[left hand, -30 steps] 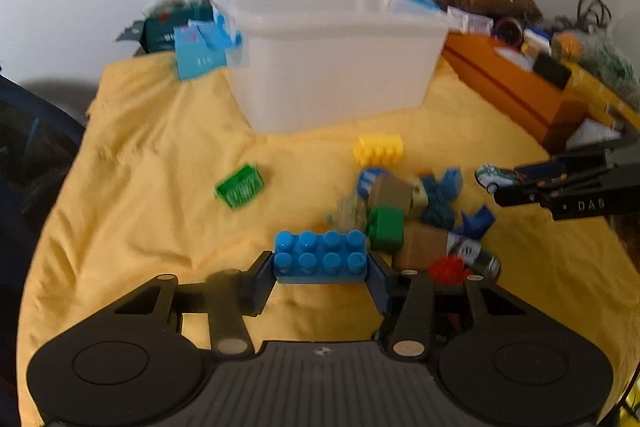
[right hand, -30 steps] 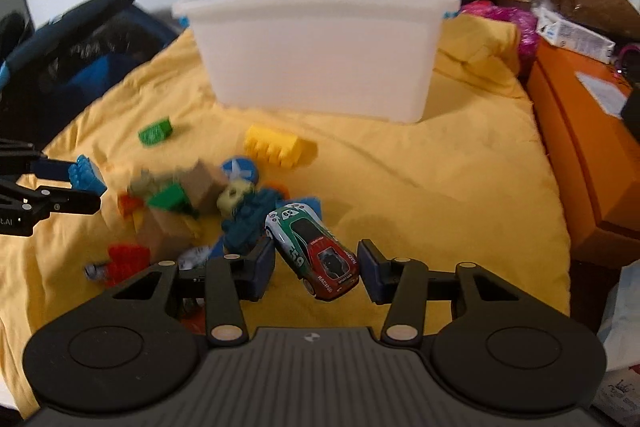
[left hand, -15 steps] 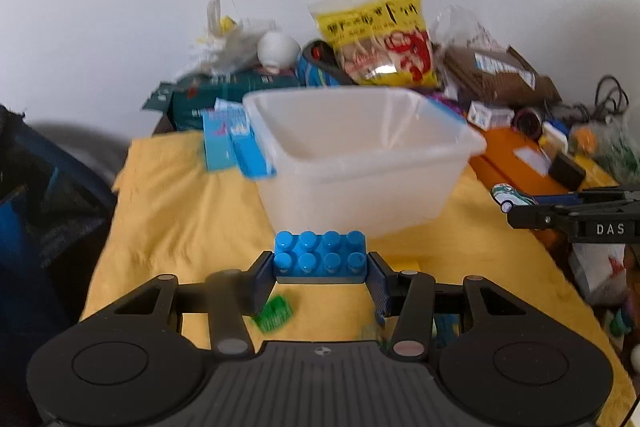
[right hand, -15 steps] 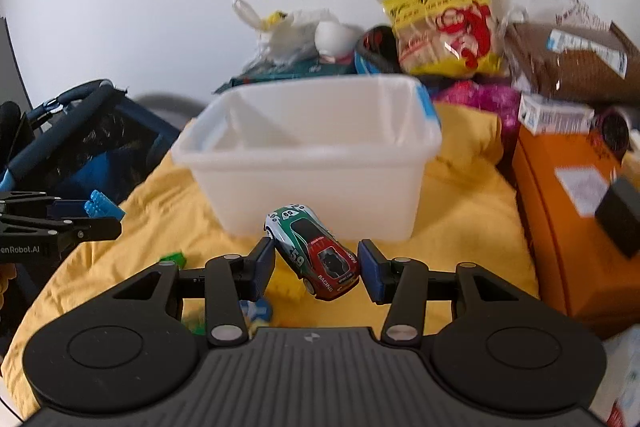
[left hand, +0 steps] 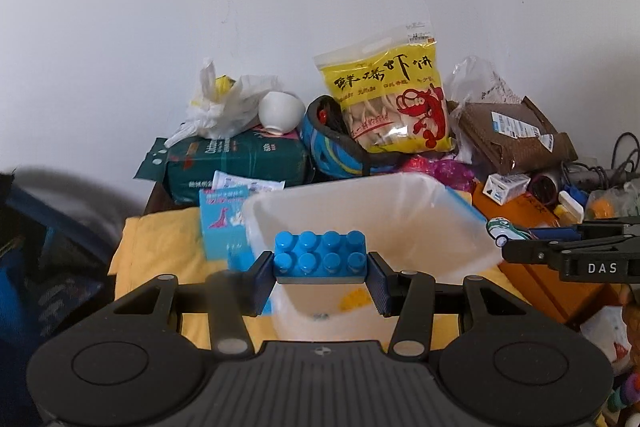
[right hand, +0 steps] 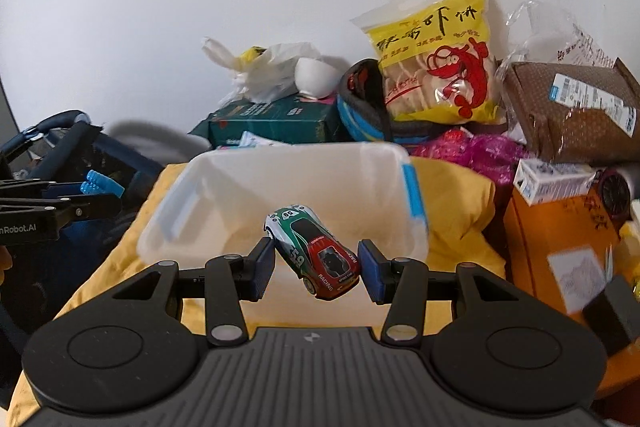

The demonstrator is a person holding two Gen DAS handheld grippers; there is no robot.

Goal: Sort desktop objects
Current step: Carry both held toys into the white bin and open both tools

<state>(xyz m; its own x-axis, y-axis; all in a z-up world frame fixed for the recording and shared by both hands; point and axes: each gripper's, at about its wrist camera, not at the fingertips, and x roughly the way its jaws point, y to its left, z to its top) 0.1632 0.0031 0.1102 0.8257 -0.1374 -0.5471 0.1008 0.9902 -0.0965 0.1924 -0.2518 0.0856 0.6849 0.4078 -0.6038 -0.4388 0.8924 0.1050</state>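
Left hand-held gripper [left hand: 320, 273] clamped on a blue brick [left hand: 320, 257] with 8 studs, held level above the near rim of the translucent bin [left hand: 452, 223]. Right hand-held gripper [right hand: 316, 265] clamped on a toy car [right hand: 314, 253] numbered 59, angled nose away, above the same bin. Yellow cloth [right hand: 456, 203] under the bin. Snack bag [left hand: 394, 103] behind.

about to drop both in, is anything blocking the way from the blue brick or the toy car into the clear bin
Nothing visible does. The left gripper holds the blue brick and the right gripper the toy car, each just short of the clear bin, whose top is open.
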